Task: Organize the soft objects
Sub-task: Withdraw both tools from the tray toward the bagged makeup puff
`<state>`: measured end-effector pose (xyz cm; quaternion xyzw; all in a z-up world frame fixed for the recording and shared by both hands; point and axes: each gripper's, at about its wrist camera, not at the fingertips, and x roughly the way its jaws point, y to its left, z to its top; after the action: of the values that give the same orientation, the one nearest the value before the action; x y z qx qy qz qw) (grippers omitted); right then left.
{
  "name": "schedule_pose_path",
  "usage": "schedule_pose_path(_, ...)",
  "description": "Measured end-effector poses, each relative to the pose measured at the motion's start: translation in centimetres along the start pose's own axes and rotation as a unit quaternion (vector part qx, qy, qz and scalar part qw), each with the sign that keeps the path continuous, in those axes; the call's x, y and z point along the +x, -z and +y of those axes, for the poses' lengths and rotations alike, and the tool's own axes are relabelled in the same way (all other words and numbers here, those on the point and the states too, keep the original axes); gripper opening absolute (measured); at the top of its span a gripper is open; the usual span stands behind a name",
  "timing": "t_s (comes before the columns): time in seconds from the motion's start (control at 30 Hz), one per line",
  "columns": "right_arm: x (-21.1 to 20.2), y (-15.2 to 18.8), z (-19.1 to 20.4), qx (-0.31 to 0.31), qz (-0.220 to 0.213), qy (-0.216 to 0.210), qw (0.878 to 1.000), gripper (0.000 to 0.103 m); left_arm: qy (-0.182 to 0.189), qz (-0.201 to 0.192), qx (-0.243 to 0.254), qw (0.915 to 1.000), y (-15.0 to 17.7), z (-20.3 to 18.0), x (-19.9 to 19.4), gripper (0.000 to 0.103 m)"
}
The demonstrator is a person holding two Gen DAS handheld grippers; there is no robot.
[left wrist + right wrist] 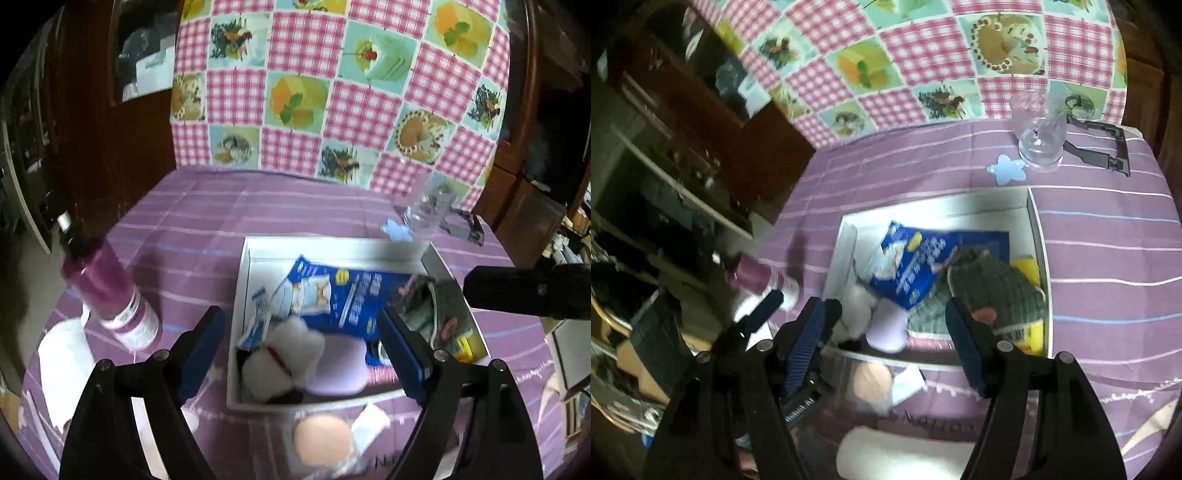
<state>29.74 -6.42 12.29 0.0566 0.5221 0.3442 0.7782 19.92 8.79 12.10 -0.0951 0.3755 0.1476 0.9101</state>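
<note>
A white box point(243, 280) point(1039, 236) sits on the purple striped cloth. In it lie a blue packet point(351, 291) point(916, 258), a white fluffy toy point(284, 354) point(858, 306), a lilac puff point(340, 365) point(888, 328), a grey knit piece point(428, 306) point(990, 284) and something yellow point(1030, 332). A peach sponge in clear wrap point(323, 439) point(871, 382) lies in front of the box. My left gripper point(303, 350) is open and empty above the box's near end. My right gripper point(886, 332) is open and empty just beside it.
A pink bottle point(110, 291) point(757, 277) stands left of the box, with a white cloth point(62, 365) by it. A clear glass point(1038, 129), a blue star point(1006, 170) and a black frame point(1108, 151) sit at the back right. A white roll point(905, 450) lies near.
</note>
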Motion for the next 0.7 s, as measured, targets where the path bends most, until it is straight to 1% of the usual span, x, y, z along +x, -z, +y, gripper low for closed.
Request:
schedule_pose_path(0.1,-0.9,1.2,-0.2,0.008,-0.003,0.0,1.0,0.069,-0.009,-0.007,-0.002,0.9999,0.9,0.7,-2.0,0.084)
schedule_pose_path(0.23,-1.3,3.2,-0.3,0.005,0.005,-0.001,1.0,0.069,-0.019,-0.012,-0.008,0.9997,2.7,1.9,-4.2,0.084)
schedule_pose_path(0.3,-1.6,4.1,-0.3,0.002,0.001,-0.002,1.0,0.069,-0.019,-0.015,-0.015,0.9996,3.8,2.4,-5.1,0.084)
schedule_pose_path(0.4,-2.1,5.8,-0.4,-0.004,-0.018,0.007,1.0,0.069,-0.016,-0.012,-0.017,0.9997,5.5,2.6,-5.9,0.084)
schedule_pose_path(0.47,-2.6,7.0,-0.8,0.0,-0.042,0.026,0.999,0.069,-0.019,-0.013,-0.013,0.9996,6.6,2.4,-6.3,0.084)
schedule_pose_path(0.5,-3.0,7.7,-1.2,0.003,-0.059,0.042,0.997,0.069,-0.023,-0.015,-0.01,0.9996,7.1,2.3,-6.4,0.084)
schedule_pose_path(0.57,-3.5,8.7,-1.7,0.001,-0.08,0.076,0.994,0.069,-0.037,-0.022,-0.001,0.9991,8.1,1.9,-6.4,0.084)
schedule_pose_path(0.63,-3.8,9.8,-2.5,-0.006,-0.094,0.104,0.99,0.069,-0.047,-0.029,0.011,0.9984,8.8,1.3,-6.3,0.084)
schedule_pose_path(0.7,-3.8,10.8,-3.4,-0.007,-0.093,0.109,0.99,0.069,-0.053,-0.033,0.033,0.9975,9.7,0.6,-5.9,0.084)
